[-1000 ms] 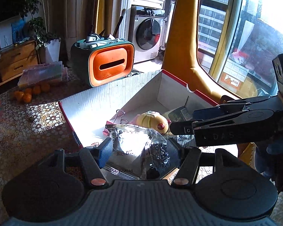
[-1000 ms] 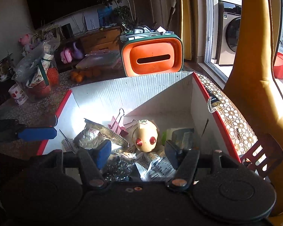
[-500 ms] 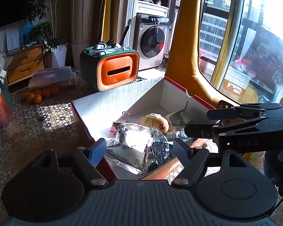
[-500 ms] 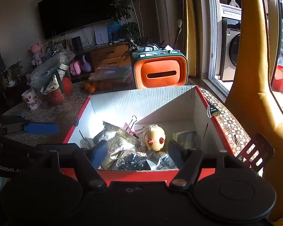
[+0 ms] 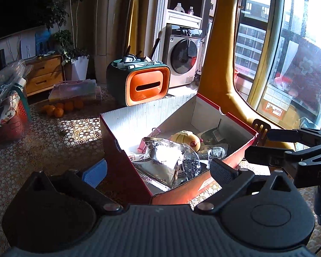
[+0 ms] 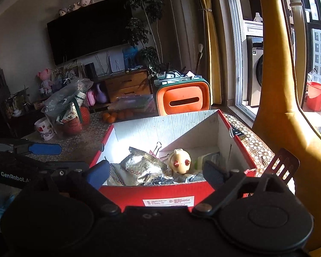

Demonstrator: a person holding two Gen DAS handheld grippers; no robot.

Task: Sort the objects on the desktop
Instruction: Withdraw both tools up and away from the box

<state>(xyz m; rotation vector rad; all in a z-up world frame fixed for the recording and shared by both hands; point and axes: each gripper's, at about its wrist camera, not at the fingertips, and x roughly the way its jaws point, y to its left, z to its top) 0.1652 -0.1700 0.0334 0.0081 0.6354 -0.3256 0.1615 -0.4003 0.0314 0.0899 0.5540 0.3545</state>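
Both grippers have pulled back from the box (image 6: 167,194) since a second ago; the foil bag (image 5: 167,160) that sat between the left fingers then now lies loose inside. Left gripper (image 5: 160,169) jaws are opening, spread wide, nothing held; the near corner of the box shows between the fingers, apart from both. Right gripper (image 6: 156,173) jaws are opening too, wide and empty, hanging in front of the box's red front wall.

Box sits on a patterned table (image 5: 42,141), red outside, white inside. Beside the foil bag: a cream round toy (image 6: 179,160) with red eyes, a pink binder clip (image 5: 147,139), small packets (image 5: 214,150) at the right end, hard to make out. Bag partly covers smaller items under it.

Behind the box: orange-fronted case (image 6: 183,100) with pens on top, oranges (image 5: 60,107), clear plastic box (image 5: 75,90), basket with plastic bags (image 6: 68,111), mug (image 6: 46,129). Dark slotted utensil (image 6: 283,165) just off the box's right corner; a small black tag (image 6: 236,132) on the table by the right wall. Yellow chair frame (image 6: 276,85) rises at right, cutting off the window view. Washing machine (image 5: 182,53) beyond.

Writing: "ZHOUSHI" on the bag, "GenRobot" on the left gripper body in the right view, part "DA" on the right gripper in the left view. White label (image 6: 168,201) on the box front, print too small to read. Mug letters cut off.
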